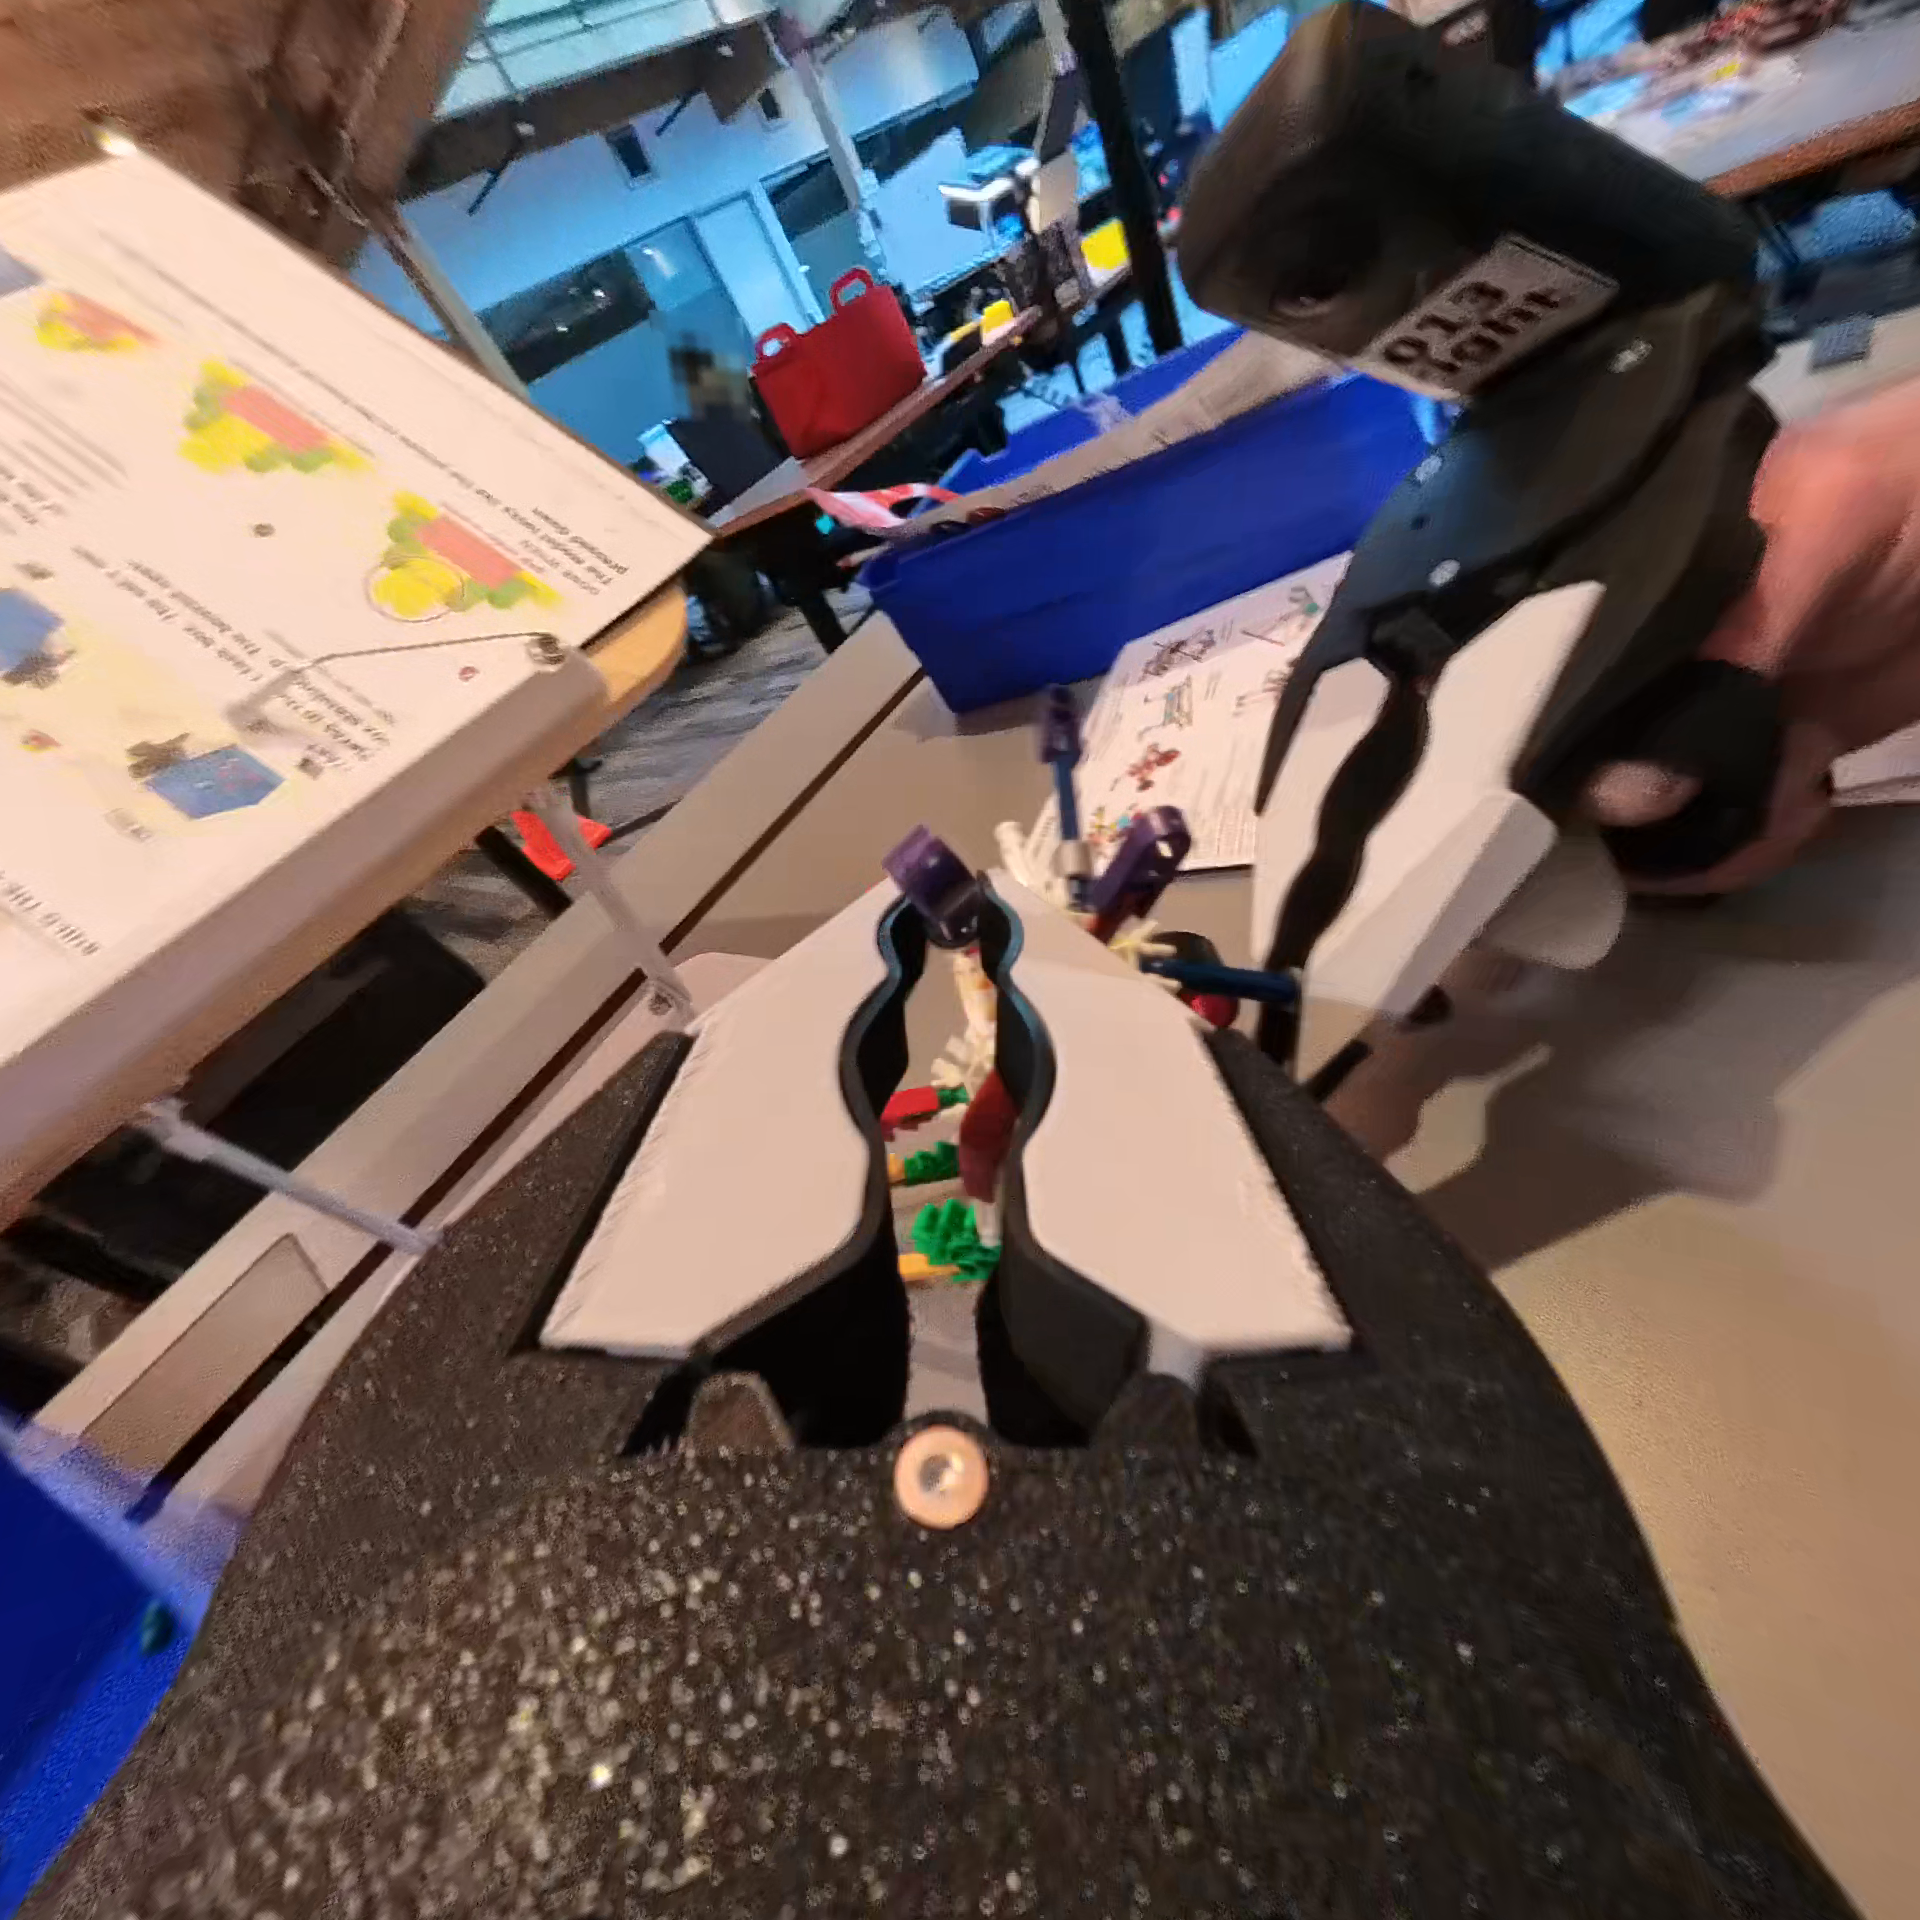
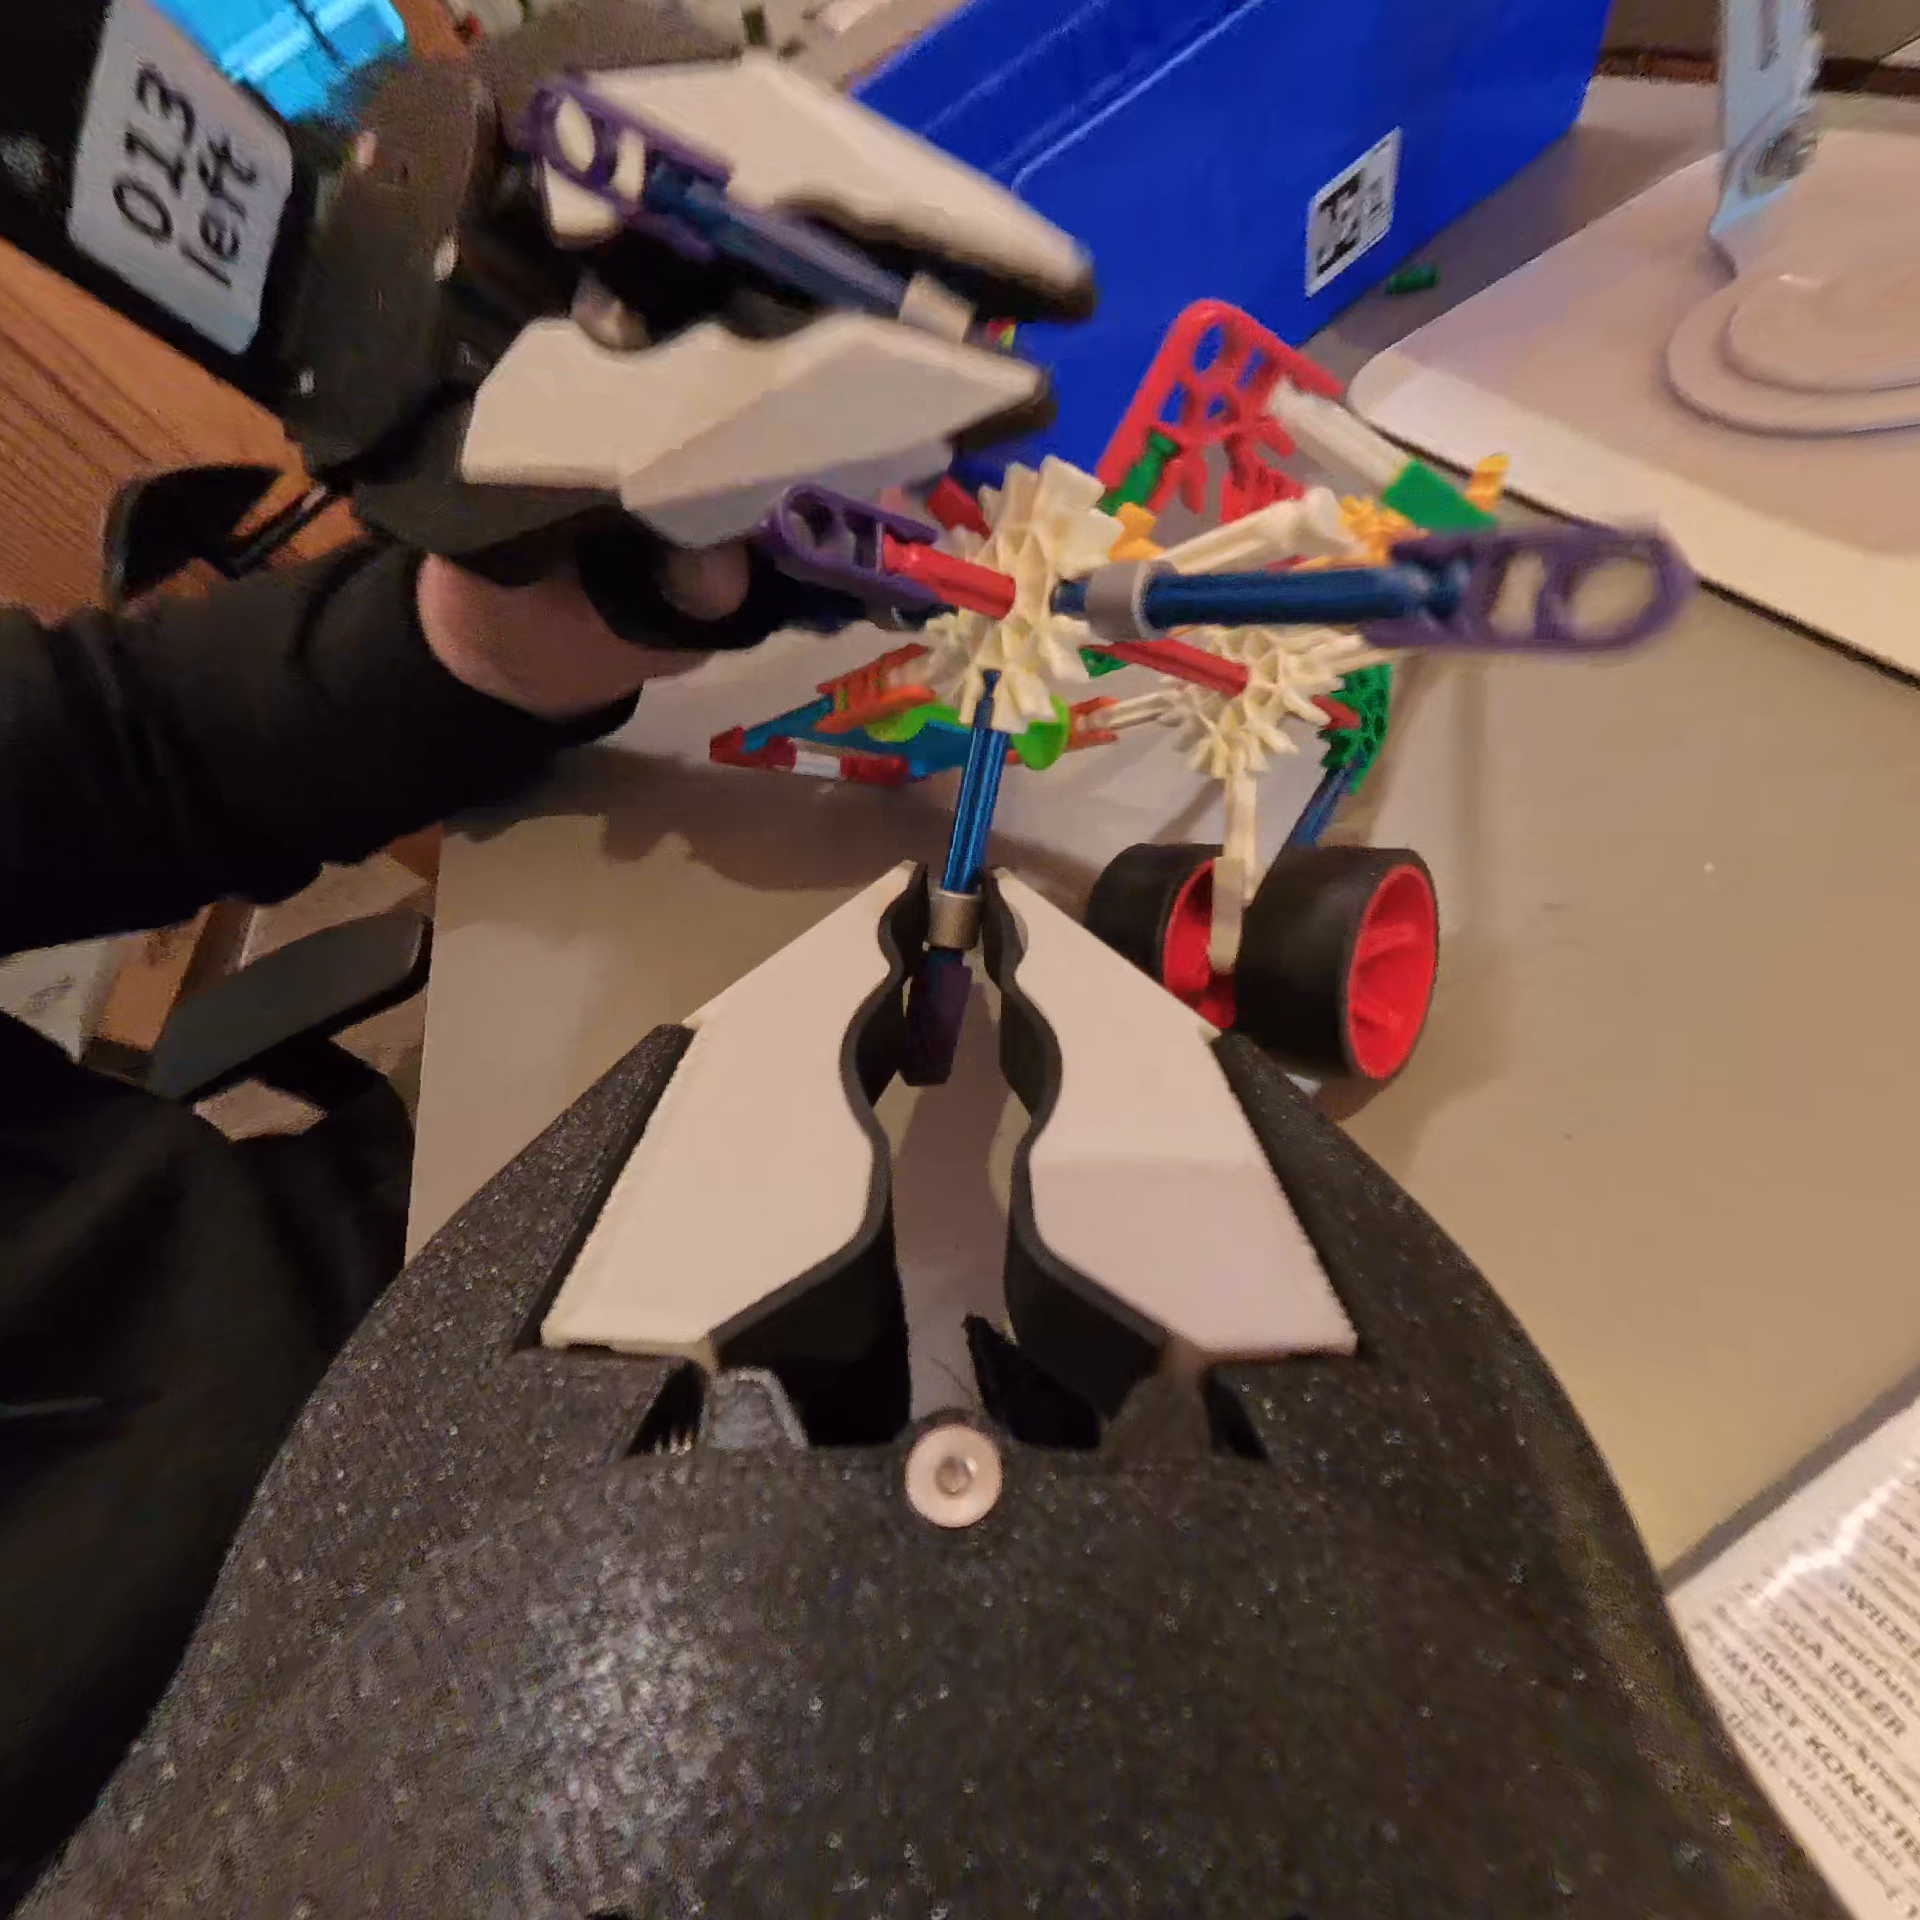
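In the left wrist view, the left gripper (image 1: 951,920) has its fingers pinched on a purple connector (image 1: 935,883) at their tips. Below and beyond them sits the rod-and-connector toy model (image 1: 961,1143), glimpsed only through the gap between the fingers as red, green, orange and white pieces. The right gripper (image 1: 1340,790) reaches down from the upper right toward the model's far side. An instruction sheet (image 1: 1184,727) lies on the tabletop (image 1: 1662,1351) in front of a blue bin (image 1: 1143,551), and a picture guide (image 1: 260,499) is propped at the left.

In the right wrist view, the right gripper (image 2: 951,914) has its fingers closed on a blue rod (image 2: 971,800) at its grey sleeve, the rod running up into a white snowflake hub. The model (image 2: 1091,623) looks largely built: black wheels with red hubs (image 2: 1340,956), a red triangular panel and purple end pieces are joined. It stands on the tabletop just before the bin. The left gripper (image 2: 997,312) seems to grip a purple-ended rod, though blur makes this uncertain.
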`<move>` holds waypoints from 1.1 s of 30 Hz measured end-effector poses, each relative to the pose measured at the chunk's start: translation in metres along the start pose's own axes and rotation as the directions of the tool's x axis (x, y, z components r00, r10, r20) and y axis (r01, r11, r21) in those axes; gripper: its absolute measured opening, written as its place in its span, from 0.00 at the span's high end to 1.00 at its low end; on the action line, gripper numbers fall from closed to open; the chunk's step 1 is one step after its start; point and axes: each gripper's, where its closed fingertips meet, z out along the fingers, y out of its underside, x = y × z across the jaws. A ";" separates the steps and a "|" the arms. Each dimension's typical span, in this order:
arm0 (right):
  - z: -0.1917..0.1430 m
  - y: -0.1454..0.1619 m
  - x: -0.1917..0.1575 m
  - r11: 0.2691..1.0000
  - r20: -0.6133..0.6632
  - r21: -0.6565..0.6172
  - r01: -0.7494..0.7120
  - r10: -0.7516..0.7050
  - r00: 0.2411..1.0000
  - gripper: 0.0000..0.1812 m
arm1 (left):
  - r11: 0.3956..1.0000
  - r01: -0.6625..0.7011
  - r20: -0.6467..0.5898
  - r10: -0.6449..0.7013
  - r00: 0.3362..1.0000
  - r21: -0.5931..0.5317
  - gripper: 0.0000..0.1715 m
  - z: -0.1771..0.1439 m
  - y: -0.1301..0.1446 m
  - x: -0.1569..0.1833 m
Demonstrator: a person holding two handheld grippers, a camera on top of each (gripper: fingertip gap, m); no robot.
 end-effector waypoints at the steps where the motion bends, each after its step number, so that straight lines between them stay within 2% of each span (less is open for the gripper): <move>1: 0.002 0.004 0.000 0.999 -0.008 -0.037 0.027 -0.027 1.000 0.96 | 1.000 -0.002 0.017 0.002 1.000 0.000 0.96 -0.003 -0.001 -0.005; 3: 0.001 0.004 0.005 0.997 -0.037 -0.052 0.049 -0.051 0.998 0.96 | 1.000 0.001 0.024 0.000 1.000 -0.010 0.96 -0.014 -0.005 -0.011; 5: -0.003 0.004 0.010 0.997 -0.056 -0.054 0.053 -0.056 0.997 0.96 | 0.996 0.054 -0.030 -0.056 0.998 -0.067 0.96 -0.031 -0.003 -0.007; 8: -0.013 0.001 0.018 0.998 -0.080 -0.040 0.055 -0.058 0.995 0.96 | 0.988 0.029 0.031 -0.024 0.999 -0.153 0.96 -0.059 0.012 -0.009; 9: -0.015 0.002 0.021 0.996 -0.093 -0.050 0.068 -0.072 0.993 0.96 | 0.982 0.086 0.005 -0.086 0.996 -0.168 0.96 -0.066 0.018 -0.003; 11: -0.018 0.003 0.028 0.993 -0.146 -0.070 0.098 -0.108 0.983 0.96 | 0.958 0.268 -0.050 -0.274 0.960 -0.100 0.96 -0.077 0.015 0.003; 14: -0.029 0.001 0.030 0.981 -0.221 -0.098 0.170 -0.188 0.957 0.89 | 0.861 0.508 -0.129 -0.504 0.854 -0.001 0.96 -0.090 0.007 -0.004; 16: -0.038 -0.004 0.024 0.971 -0.251 -0.090 0.221 -0.237 0.938 0.87 | 0.809 0.587 -0.196 -0.571 0.797 0.031 0.96 -0.097 0.001 -0.006; 17: -0.040 -0.006 0.021 0.969 -0.251 -0.084 0.231 -0.245 0.937 0.87 | 0.807 0.590 -0.190 -0.574 0.796 0.031 0.96 -0.099 0.002 -0.009; 19: -0.041 -0.002 0.022 0.965 -0.266 -0.103 0.242 -0.261 0.928 0.87 | 0.854 0.520 -0.110 -0.518 0.848 -0.014 0.96 -0.100 0.014 -0.019; 22: -0.040 -0.004 0.023 0.958 -0.293 -0.083 0.274 -0.286 0.912 0.87 | 0.876 0.482 -0.093 -0.482 0.871 -0.027 0.96 -0.108 0.011 -0.030; 27: -0.056 -0.040 -0.010 0.882 -0.385 -0.050 0.469 -0.450 0.805 0.87 | 0.846 0.533 -0.138 -0.524 0.840 0.033 0.96 -0.116 -0.005 -0.032; 29: -0.057 -0.047 -0.023 0.857 -0.385 -0.043 0.514 -0.489 0.783 0.87 | 0.859 0.512 -0.069 -0.512 0.856 -0.013 0.96 -0.117 0.005 -0.041; 33: -0.054 -0.044 -0.024 0.866 -0.352 -0.013 0.499 -0.472 0.809 0.89 | 0.891 0.437 0.065 -0.432 0.900 -0.121 0.96 -0.126 0.023 -0.076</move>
